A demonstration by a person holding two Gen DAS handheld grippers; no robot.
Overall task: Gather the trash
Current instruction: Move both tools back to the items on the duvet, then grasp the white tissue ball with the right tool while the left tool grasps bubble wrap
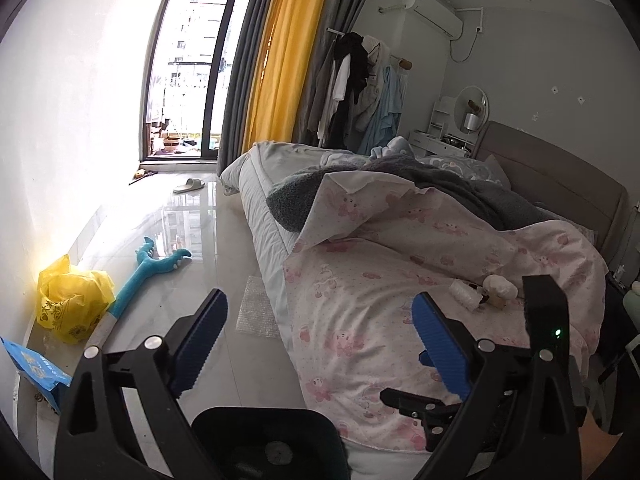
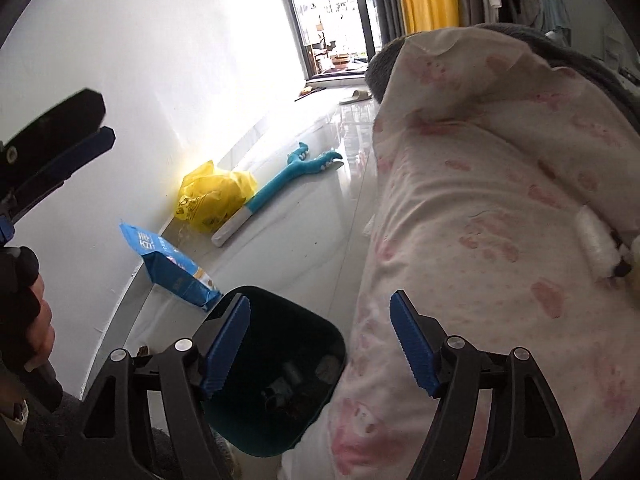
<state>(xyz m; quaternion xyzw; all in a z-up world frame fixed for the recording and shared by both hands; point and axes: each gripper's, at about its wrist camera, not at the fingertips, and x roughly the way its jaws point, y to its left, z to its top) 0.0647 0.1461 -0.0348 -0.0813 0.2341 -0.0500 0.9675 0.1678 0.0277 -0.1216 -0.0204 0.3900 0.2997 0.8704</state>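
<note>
A dark bin (image 2: 280, 376) with bits of trash inside stands on the floor beside the bed; it also shows in the left wrist view (image 1: 268, 440). My right gripper (image 2: 320, 344) is open and empty, above the bin's rim and the bed edge. My left gripper (image 1: 316, 340) is open and empty, over the floor and the bed's edge. On the pink quilt (image 1: 360, 300) lie a white roll (image 1: 464, 296) and a crumpled white wad (image 1: 500, 286); the roll shows in the right wrist view (image 2: 596, 240). The right gripper's body (image 1: 544, 312) appears in the left wrist view.
Along the white wall lie a yellow plastic bag (image 2: 212, 196), a blue packet (image 2: 176, 268) and a teal plush stick toy (image 2: 288, 176). A sheet of bubble wrap (image 1: 256, 312) lies on the glossy floor by the bed. A slipper (image 1: 188, 186) lies near the balcony door.
</note>
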